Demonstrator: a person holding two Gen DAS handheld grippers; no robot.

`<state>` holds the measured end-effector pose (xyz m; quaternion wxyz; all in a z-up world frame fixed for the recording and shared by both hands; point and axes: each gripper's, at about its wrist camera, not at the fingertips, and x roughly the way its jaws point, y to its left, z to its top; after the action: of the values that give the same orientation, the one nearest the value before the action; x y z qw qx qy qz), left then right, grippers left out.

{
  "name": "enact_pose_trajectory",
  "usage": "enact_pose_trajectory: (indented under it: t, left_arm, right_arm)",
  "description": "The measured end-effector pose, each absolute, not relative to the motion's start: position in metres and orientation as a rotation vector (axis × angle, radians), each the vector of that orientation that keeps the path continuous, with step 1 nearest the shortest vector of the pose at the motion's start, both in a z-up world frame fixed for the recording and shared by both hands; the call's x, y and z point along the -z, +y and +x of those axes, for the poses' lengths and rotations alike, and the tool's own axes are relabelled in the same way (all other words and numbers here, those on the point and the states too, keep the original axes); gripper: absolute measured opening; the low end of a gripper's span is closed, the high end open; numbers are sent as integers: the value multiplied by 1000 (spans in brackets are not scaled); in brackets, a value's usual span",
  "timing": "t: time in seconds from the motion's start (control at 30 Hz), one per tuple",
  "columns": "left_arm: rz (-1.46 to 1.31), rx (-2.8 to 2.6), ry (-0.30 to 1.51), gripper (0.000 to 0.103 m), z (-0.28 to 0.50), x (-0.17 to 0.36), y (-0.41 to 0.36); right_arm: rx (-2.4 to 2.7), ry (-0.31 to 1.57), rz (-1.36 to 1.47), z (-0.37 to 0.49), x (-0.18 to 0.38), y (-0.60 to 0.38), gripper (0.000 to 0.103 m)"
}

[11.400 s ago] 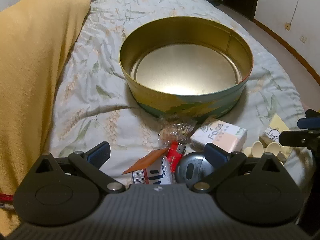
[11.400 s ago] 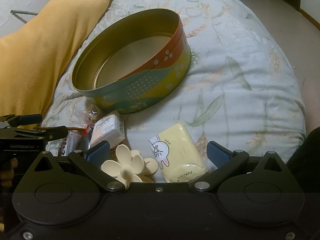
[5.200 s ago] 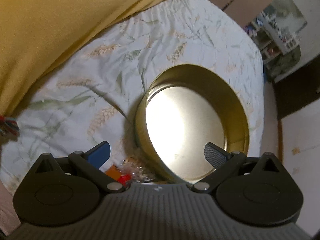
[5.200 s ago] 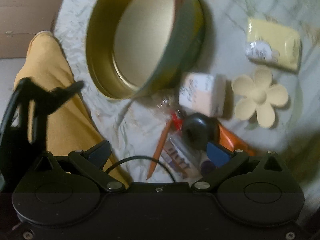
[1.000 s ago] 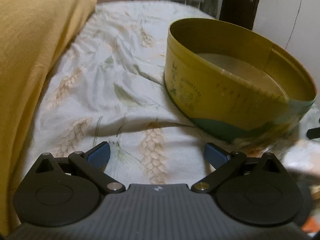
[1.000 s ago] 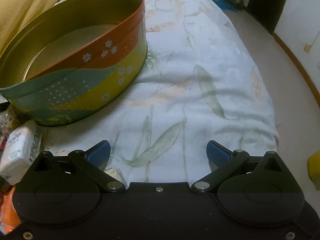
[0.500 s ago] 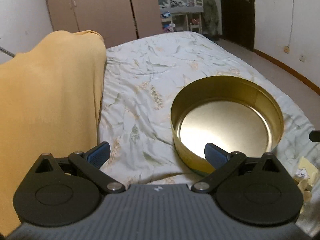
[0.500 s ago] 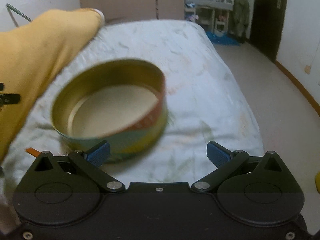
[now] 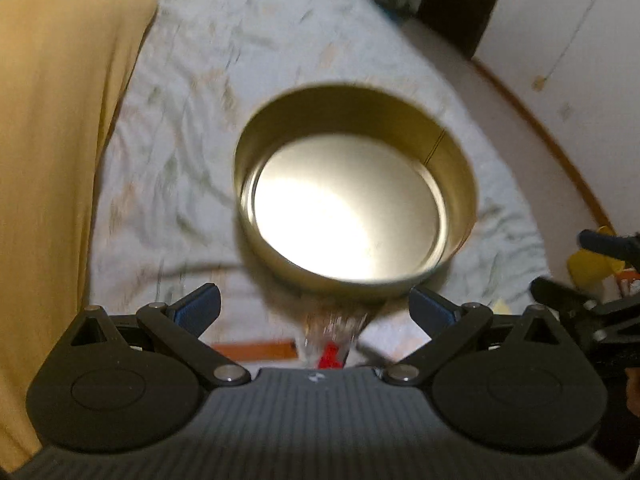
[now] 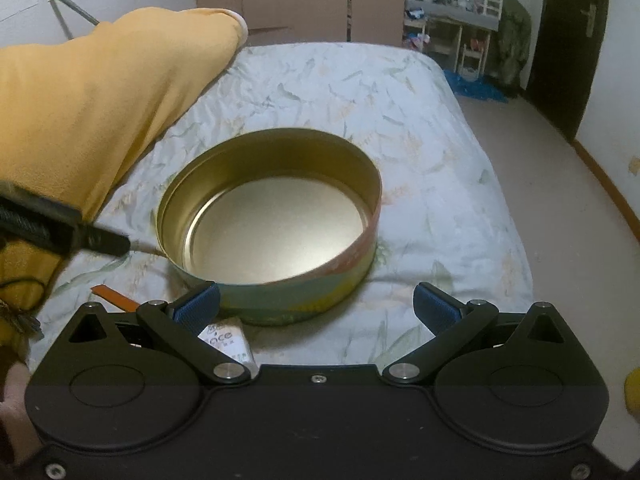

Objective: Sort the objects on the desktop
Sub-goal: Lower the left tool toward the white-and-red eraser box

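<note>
tin: round gold tin, nothing inside, sits on the leaf-print bedsheet ahead of both sets of fingers; in the left view centred just beyond the tips, in the right view ahead and slightly toward the left finger
left gripper: fingers spread wide, nothing between them, held above the bed and tilted down at the tin; view is motion-blurred
clutter, left view: clear crinkly packet with a red item under it, between the fingers and close to the gripper body; orange strip nearer the left finger
right gripper: fingers spread wide, holding nothing, looking level-ish across the bed; near rim of the tin lies between the tips
clutter, right view: white tissue pack just inside the left finger, touching nothing I can confirm; orange strip end outside the left finger
cross-view: left gripper's finger shows at the left edge of the right view, tip near the tin's wall; contact unclear
other: yellow blanket piled beyond the left finger, well apart from the tin
</note>
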<state>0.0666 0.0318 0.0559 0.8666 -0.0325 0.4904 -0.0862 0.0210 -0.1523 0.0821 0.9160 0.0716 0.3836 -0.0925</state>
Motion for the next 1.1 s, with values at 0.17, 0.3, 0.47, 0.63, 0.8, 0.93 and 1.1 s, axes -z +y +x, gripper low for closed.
enact_pose_trajectory:
  t: [0.17,0.3,0.47,0.63,0.8,0.93,1.1]
  left_arm:
    - [-96,140,1108,103,56,-31,32]
    - [-56,140,1148,103,38,-20,34]
    - [-36,168,1187,103,31,-8,30]
    - [1,180,1171,103,24,-7,30]
    - [-37,187,1177,103,22,-5,39]
    - [-34,156,1193,103,23,-1,42]
    - [-55,190,1243,103,24,7,44]
  right_arm:
    - [201,854,204,19,-65,-160,103]
    - [215,896,231,15,-50,-163,103]
    - [213,917,234,7,-43,-156,103]
    - [206,925,225,2,-42,-151,103]
    - [206,945,223,1,-41,-152,103]
    - [202,967,218,-1,-37,-155,103]
    - [192,1008,232,-5,-29,-162,103]
